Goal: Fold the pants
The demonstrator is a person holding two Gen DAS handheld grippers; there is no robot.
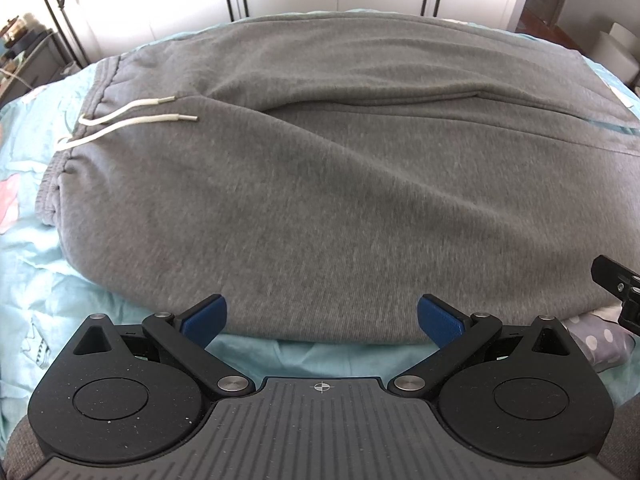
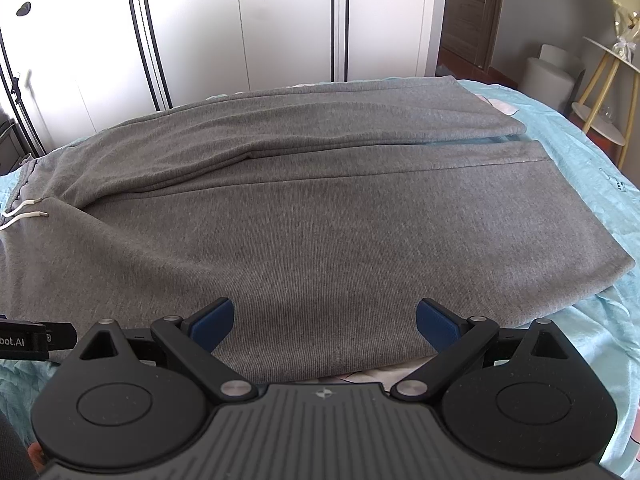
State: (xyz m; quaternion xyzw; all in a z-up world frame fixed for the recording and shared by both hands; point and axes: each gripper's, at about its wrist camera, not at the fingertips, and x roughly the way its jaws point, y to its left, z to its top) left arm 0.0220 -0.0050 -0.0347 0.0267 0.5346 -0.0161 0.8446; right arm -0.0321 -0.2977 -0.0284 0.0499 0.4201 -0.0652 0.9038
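Observation:
Grey sweatpants (image 1: 320,184) lie flat on a light blue bedsheet (image 1: 48,280), waistband to the left with two white drawstrings (image 1: 136,114), legs running side by side to the right. My left gripper (image 1: 322,318) is open over the near edge of the pants, close to the waist end, holding nothing. The right wrist view shows the same pants (image 2: 312,220), with the leg cuffs (image 2: 536,148) at the far right. My right gripper (image 2: 324,320) stands open at the near edge of the closer leg, nothing between its blue pads (image 2: 212,320).
White wardrobe doors (image 2: 240,32) stand behind the bed. A small round side table (image 2: 600,120) and a white stool (image 2: 552,76) are at the far right. A dotted fabric piece (image 1: 600,340) lies near the bed's front edge. The right gripper's tip (image 1: 616,288) shows in the left view.

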